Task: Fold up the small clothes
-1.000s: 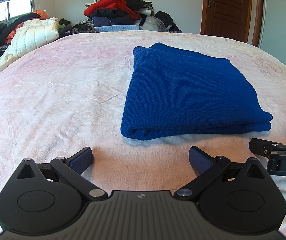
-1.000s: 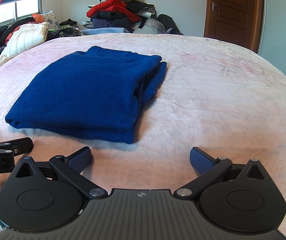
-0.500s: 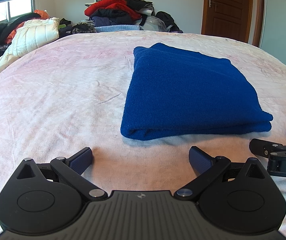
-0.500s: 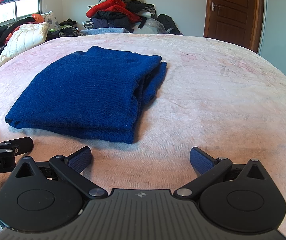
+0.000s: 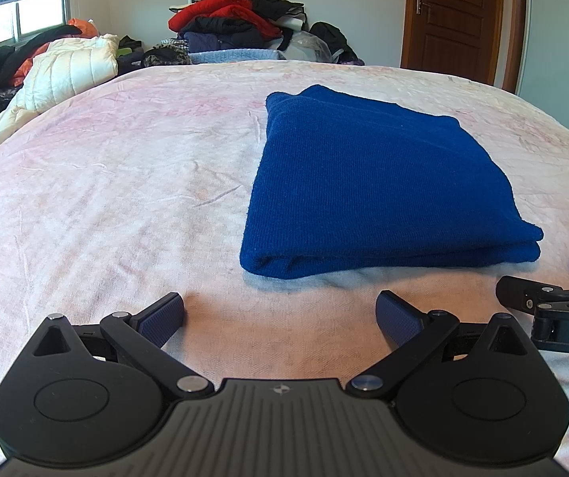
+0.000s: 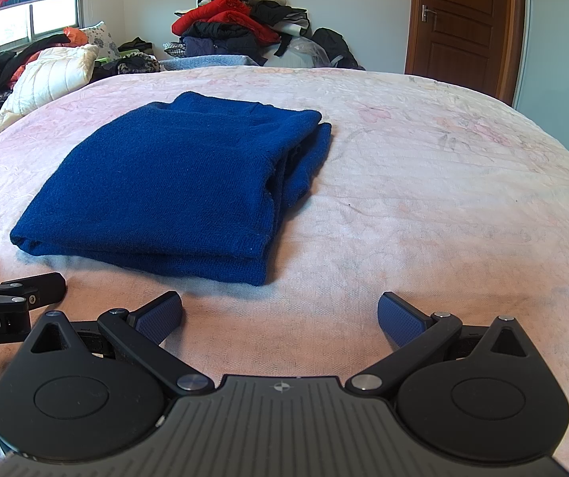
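Behind the folded blue garment (image 5: 379, 187), clothes pile (image 5: 240, 20); both grippers (image 5: 280, 314) (image 6: 280, 314) spread, empty.

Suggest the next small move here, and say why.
Probably lift both grippers away: the dark blue knitted garment already lies folded in flat layers on the pale pink bedsheet, and the left gripper and right gripper are open, holding nothing.

A deep blue knitted garment (image 5: 379, 183) lies folded into a flat, thick rectangle. It rests beyond the wide-spread jaws of both grippers, touching neither: ahead and to the right of the left pair, ahead and to the left of the right pair.
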Demonstrator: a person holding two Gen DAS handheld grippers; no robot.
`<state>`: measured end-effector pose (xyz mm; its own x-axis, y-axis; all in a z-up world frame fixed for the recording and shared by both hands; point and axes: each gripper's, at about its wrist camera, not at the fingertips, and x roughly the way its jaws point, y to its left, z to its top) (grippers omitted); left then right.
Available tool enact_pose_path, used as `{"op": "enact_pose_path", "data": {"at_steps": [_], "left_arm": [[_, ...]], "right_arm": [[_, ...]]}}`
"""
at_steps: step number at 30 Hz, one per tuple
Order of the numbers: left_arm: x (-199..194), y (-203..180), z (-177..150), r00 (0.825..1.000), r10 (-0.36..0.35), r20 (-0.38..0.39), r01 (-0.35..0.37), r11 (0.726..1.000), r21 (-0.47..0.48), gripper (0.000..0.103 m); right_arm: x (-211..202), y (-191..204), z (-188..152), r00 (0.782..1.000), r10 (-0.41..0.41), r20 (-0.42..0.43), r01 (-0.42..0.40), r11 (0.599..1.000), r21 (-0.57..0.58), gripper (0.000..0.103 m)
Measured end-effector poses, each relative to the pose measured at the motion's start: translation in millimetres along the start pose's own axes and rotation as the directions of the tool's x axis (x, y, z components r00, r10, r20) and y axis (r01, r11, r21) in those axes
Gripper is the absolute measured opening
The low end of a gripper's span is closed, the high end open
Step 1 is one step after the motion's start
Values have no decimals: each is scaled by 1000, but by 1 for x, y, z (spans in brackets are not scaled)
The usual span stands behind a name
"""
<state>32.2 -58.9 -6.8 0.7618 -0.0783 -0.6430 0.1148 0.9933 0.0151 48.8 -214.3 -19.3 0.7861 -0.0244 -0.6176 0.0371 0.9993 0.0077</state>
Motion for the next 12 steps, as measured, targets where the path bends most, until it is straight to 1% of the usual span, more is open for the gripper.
{"op": "enact_pose_path", "data": {"at_steps": [8,12], "left_arm": [[-1,1,0,1000,-6,3,6,1000,-8,103],[-2,1,0,1000,-4,-3,4,1000,3,103]], "right_arm": [[0,1,0,1000,0,0,0,1000,0,102],[0,0,0,1000,0,0,0,1000,0,102]]}}
